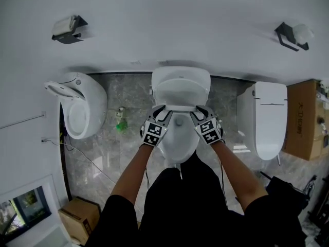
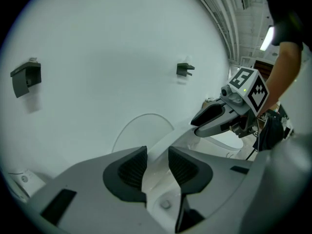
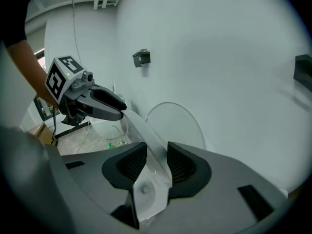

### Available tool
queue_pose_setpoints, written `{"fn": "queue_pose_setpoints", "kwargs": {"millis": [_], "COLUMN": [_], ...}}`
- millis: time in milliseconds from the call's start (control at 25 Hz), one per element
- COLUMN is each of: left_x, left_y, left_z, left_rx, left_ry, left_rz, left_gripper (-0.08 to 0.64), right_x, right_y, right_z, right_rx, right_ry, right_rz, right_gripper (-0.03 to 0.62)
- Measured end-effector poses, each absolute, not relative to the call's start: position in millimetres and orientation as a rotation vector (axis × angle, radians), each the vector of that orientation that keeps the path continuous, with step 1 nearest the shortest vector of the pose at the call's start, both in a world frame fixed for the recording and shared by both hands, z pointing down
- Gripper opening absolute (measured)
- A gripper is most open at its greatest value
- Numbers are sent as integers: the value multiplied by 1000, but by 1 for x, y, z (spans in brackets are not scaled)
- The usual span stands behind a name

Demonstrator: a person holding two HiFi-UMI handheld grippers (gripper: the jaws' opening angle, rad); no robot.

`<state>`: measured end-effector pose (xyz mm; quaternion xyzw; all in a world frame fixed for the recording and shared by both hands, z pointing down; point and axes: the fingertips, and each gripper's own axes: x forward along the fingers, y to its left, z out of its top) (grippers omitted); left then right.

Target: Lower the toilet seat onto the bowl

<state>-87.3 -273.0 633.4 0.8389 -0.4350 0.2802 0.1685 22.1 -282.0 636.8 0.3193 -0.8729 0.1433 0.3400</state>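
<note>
Head view is the only one that gives you the whole room. The left tongs [image 1: 163,108] and right tongs [image 1: 197,109] sit side by side on the front edge of the seat [image 1: 180,107], one near each front corner. The seat hangs tilted, partway down. The lid [image 1: 181,84] stands upright at the wall past the tips, and the bowl [image 1: 180,140] is open below them.

Left of the left tongs there's an open toilet [image 1: 82,104], with a green bottle [image 1: 121,126] on the floor in between. Right of the right tongs is a shut toilet [image 1: 270,117], then a cardboard box [image 1: 303,120]. The box has print down its side, but it's too small for me to read.

The gripper views show what the head view can't, which is the jaws. In the left gripper view the jaws are partway apart with the seat rim running between the pads [image 2: 130,167], clamped on it as far as I can see. The right tongs [image 2: 202,123] bite the same rim further along. The right gripper view is the mirror of that: pads [image 3: 181,167] on the rim [image 3: 148,140], left tongs [image 3: 119,110] beyond.

Up close the only labels are the marker cubes [image 2: 249,87] [image 3: 61,77], and those are black-and-white squares, not words. Both gripper views also catch two holders [image 2: 25,79] [image 2: 185,69] on the wall past the tips.
</note>
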Motion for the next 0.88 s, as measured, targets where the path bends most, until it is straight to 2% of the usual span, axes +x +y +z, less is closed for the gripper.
{"fn": "queue_pose_setpoints", "kwargs": {"millis": [680, 880], "left_x": [-79, -77], "left_y": [-118, -84], "left_z": [656, 669], "left_rx": [2400, 2438], "left_ry": [-1094, -1061], "left_rz": [874, 807], "left_gripper": [161, 167], "right_x": [24, 26], "right_y": [-129, -97], "right_z": [660, 673], "right_rx": [804, 843], "right_ry": [-2126, -2111], "right_rz": [279, 236], "right_gripper": [144, 147]}}
